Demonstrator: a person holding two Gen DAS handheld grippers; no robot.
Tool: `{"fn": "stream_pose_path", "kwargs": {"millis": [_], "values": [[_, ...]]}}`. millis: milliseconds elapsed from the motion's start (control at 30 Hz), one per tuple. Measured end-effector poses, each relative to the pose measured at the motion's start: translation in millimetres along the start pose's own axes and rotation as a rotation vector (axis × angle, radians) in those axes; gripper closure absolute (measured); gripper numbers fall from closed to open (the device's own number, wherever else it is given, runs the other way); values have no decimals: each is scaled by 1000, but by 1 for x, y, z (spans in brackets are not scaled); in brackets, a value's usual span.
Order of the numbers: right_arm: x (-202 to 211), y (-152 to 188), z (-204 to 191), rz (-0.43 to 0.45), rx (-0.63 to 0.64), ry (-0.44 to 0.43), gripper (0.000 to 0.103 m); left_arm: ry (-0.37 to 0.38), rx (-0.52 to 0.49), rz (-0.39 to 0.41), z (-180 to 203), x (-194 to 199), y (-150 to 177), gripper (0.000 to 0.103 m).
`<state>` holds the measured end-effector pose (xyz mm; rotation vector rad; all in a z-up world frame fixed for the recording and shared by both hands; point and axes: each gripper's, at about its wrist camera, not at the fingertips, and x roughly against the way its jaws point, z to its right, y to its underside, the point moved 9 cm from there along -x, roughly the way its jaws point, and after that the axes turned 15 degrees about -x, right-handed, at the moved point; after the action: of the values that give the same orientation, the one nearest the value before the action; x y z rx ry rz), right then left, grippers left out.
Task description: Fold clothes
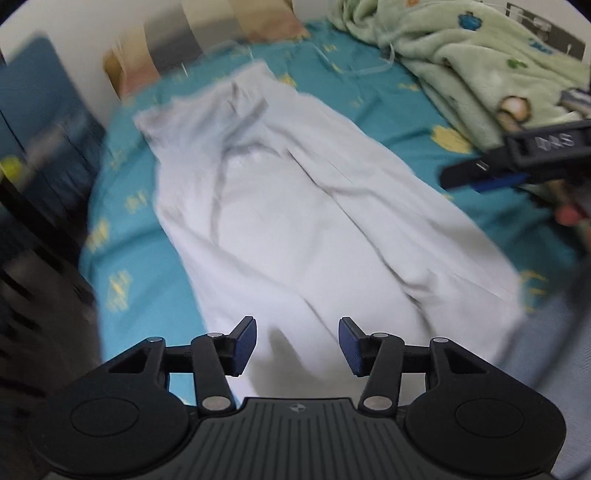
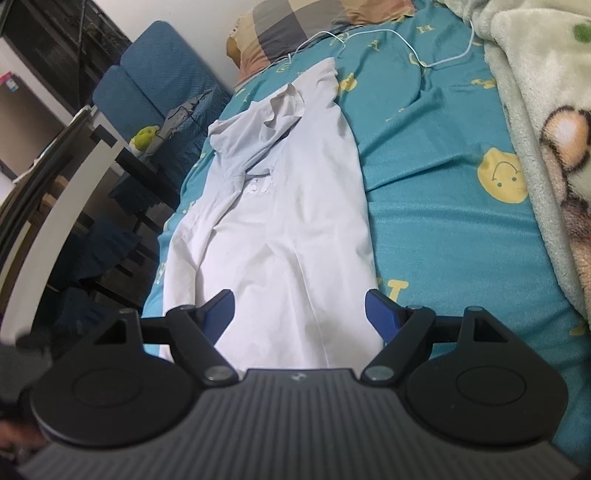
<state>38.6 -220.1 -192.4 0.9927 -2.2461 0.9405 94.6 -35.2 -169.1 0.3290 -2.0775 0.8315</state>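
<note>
A white shirt (image 1: 295, 221) lies lengthwise on the teal bed sheet (image 1: 122, 236), its sides folded in and its collar end far from me. My left gripper (image 1: 297, 345) is open and empty just above the shirt's near hem. The right wrist view shows the same shirt (image 2: 288, 229) on the sheet (image 2: 443, 229). My right gripper (image 2: 300, 314) is open and empty over the shirt's near hem; it also shows in the left wrist view (image 1: 480, 173) at the right, off the shirt.
A pale green fleece blanket (image 1: 480, 59) is heaped along the bed's right side (image 2: 546, 110). A checked pillow (image 2: 295, 26) and a white cable (image 2: 388, 40) lie at the head. A blue chair (image 2: 147, 85) and dark furniture (image 2: 92, 229) stand left of the bed.
</note>
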Motion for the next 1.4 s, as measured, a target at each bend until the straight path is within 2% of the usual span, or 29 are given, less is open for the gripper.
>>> {"fn": "stream_pose_path", "kwargs": {"millis": [67,200,300,433,567,667,900,933,1067,1100,1133,1167,1233,1300,1400], "values": [[-4,1,1,-9,6,14,23,-51,-19,11,-6,-13,-5,50],[-7,1,4,-16,-14,1,23,1,58,-5,-1,-27,0,52],[-11,-3,-3,-20,-41,-49,22,15,130,-8,3,-20,9,55],[-34,-12,-40,-93,-64,-161,22,24,226,51,4,3,12,54],[-67,-25,-92,-158,-19,-224,22,35,280,60,8,8,13,54],[-111,-31,-115,-240,-83,-272,27,47,253,42,16,2,14,54],[-205,-13,-125,-354,-94,-285,32,89,221,-22,30,-21,21,55],[-213,-10,-124,-360,-96,-291,36,91,222,-37,31,-25,22,55],[-224,-10,-128,-331,-51,-319,54,102,236,-87,29,-39,29,77],[-225,-11,-129,-317,-44,-319,67,104,234,-89,29,-40,30,87],[-226,-13,-129,-303,-37,-319,81,103,232,-88,30,-41,30,92],[-225,-15,-130,-288,-32,-321,86,102,230,-82,30,-39,29,98],[-219,-22,-132,-255,-26,-329,96,102,230,-62,30,-34,27,101],[-213,-30,-134,-223,-20,-336,99,107,234,-31,29,-27,25,102],[-203,-40,-138,-175,-10,-347,99,163,253,15,30,-16,20,102]]}}
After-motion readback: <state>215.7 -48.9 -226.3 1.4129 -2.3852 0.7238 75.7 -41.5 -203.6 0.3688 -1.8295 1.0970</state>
